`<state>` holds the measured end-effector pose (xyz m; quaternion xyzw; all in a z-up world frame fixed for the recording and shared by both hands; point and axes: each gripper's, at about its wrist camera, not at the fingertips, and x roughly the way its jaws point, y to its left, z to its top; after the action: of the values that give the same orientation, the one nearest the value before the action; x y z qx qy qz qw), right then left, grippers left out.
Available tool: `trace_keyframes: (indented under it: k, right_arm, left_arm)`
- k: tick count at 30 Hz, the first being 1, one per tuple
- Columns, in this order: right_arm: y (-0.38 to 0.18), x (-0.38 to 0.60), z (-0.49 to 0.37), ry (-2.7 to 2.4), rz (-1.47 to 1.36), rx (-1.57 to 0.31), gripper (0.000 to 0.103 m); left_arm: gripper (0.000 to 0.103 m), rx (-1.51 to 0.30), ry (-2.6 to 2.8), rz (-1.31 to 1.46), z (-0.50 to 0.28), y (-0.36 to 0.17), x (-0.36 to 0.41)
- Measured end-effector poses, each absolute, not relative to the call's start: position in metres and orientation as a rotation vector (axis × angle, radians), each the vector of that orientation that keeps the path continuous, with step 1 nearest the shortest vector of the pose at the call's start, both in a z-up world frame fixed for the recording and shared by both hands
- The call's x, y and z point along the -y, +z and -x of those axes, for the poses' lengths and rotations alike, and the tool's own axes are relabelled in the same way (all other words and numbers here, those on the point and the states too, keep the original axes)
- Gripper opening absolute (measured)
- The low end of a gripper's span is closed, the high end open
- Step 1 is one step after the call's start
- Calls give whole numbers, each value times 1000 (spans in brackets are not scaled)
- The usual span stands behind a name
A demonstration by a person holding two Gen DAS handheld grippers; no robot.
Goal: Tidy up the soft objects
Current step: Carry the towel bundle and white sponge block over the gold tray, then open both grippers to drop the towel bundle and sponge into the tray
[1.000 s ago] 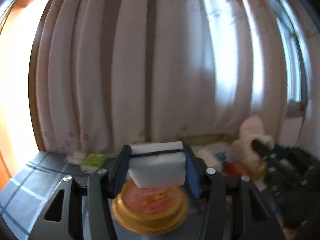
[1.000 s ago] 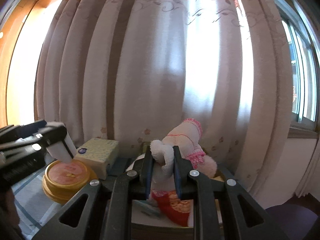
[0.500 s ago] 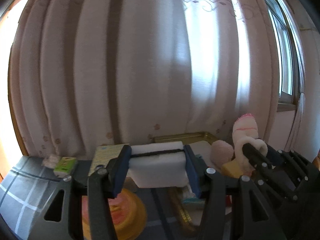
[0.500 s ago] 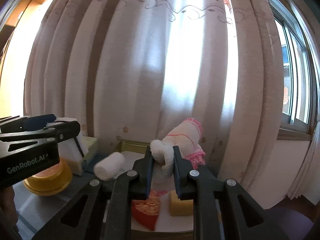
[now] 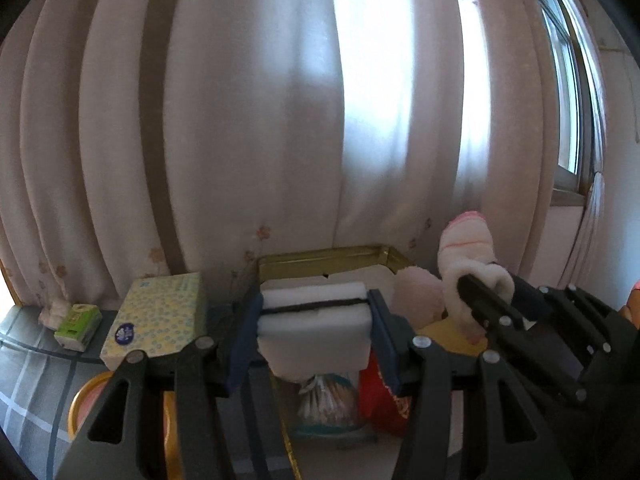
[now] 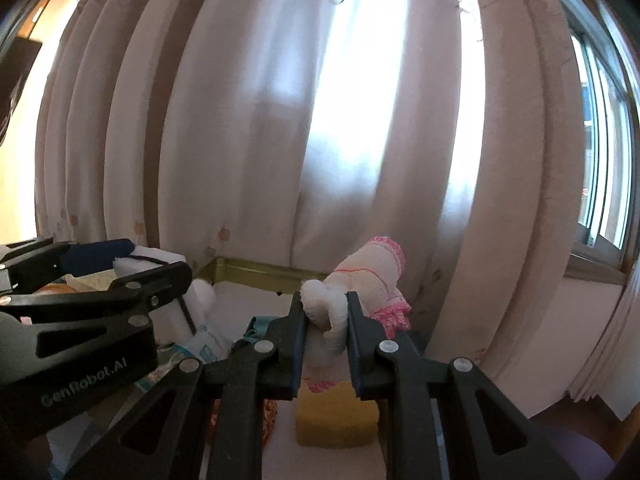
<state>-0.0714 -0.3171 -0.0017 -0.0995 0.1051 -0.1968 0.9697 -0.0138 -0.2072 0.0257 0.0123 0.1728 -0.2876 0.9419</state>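
While the left tool clamps a white sponge, the right tool grips a plush toy above a gold tray.

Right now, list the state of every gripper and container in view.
Left gripper: shut on the white foam sponge block.
Right gripper: shut on the pink-and-white plush toy.
Gold-rimmed tray: open, holding a yellow sponge.
Yellow tissue box: closed, lying flat.

Matt white foam block; plush toy; glossy gold tray.
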Motion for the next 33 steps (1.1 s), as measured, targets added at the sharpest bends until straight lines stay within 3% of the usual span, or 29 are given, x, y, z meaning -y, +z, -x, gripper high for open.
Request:
trace_keyframes:
  k: [17,22,23,26,28,29,30,33]
  right_arm:
    - [-8,333,25,-227,173,-386,20]
    - [-6,334,22,-184,160,-405,23]
    - [-6,332,24,-184,165,-397,26]
    - [-7,331,29,-214,159,-390,35]
    - [-5,335,34,-239,138,-369,54]
    - [-3,337,40,-242,121,-338,71]
    - [-1,337,47,-244,114,-306,82]
    - [1,335,57,-265,123,-259,85]
  left_arm:
    - [52,-433,-525,-50,-32,20,233]
    - [59,-449,-510,-91,-35,17,238]
    - [60,-443,-507,-107,-33,17,240]
    - [77,-431,-479,-112,-31,17,238]
    - [101,-442,-454,-78,-34,17,232]
    - [103,-447,-445,-52,-36,17,227]
    - [103,-450,-443,-29,-37,18,224]
    - [103,-426,-429,16,-37,20,214]
